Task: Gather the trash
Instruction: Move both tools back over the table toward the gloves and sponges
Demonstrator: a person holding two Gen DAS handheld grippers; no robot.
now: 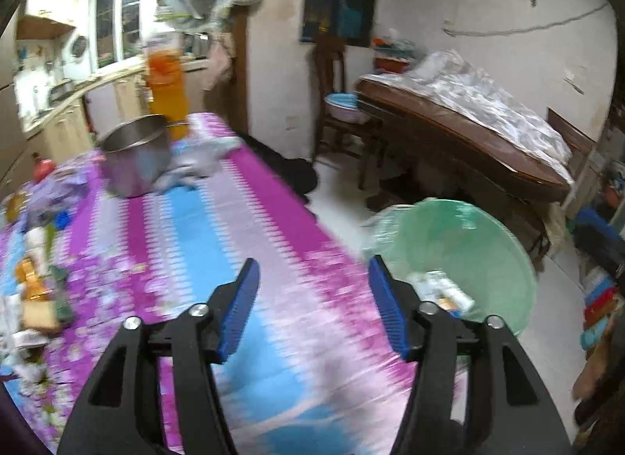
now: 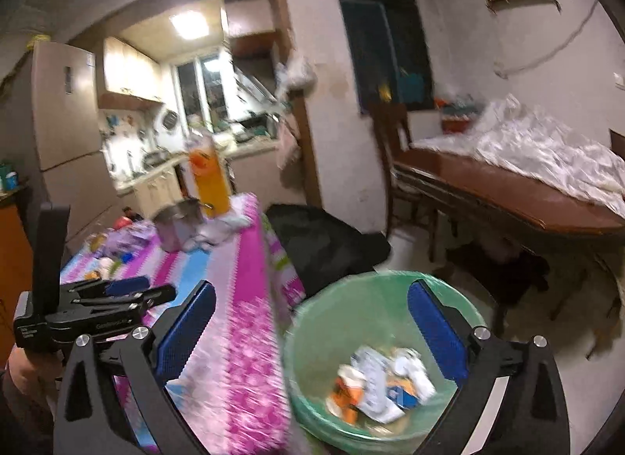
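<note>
While my right gripper (image 2: 312,332) hangs wide, empty, over the green bin (image 2: 336,310), no labels read; left gripper (image 1: 312,306) gapes empty too.

Black tool (image 1: 312,271) frames, ribbed blue pads, silver screws.

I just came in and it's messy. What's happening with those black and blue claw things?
A person is clearing trash off the pink and blue striped tablecloth. The right gripper hangs open and empty over the green-lined round bin, which already holds crumpled wrappers. The left gripper is open and empty above the table's edge. More scraps wait beyond the steel pot.
</note>
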